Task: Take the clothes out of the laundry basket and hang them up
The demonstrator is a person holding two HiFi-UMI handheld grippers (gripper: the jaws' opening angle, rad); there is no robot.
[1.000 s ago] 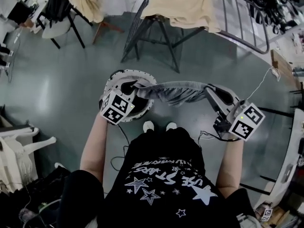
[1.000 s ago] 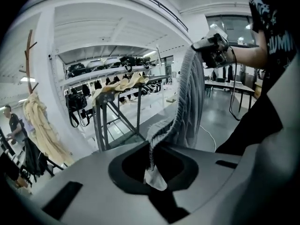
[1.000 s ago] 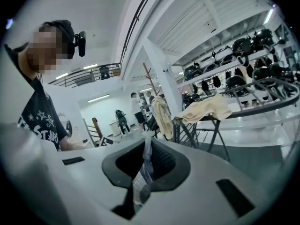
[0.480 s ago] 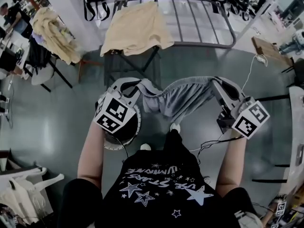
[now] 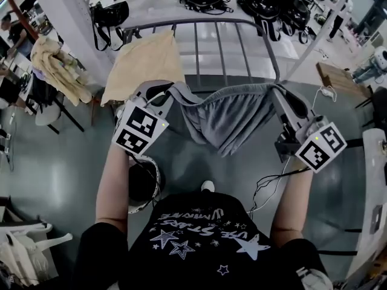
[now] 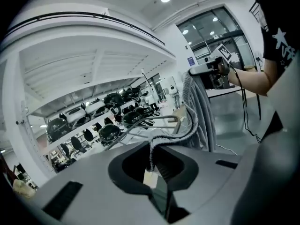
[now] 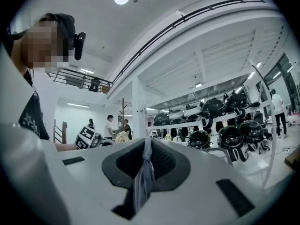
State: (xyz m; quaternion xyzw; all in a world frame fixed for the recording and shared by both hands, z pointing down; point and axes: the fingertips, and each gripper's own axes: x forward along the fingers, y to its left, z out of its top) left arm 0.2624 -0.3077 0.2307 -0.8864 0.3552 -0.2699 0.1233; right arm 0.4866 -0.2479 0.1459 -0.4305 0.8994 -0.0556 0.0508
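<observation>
The grey garment (image 5: 227, 116) is light, soft and limp. It sags in a pouch between your hands, so take it by the waistband hem, where the cloth is thickest. Your left gripper (image 5: 164, 91) is clamped on one end of that hem and your right gripper (image 5: 274, 91) on the other. The garment hangs in the air just before the drying rack (image 5: 211, 21). It looks like shorts, though the folds hide its shape.
</observation>
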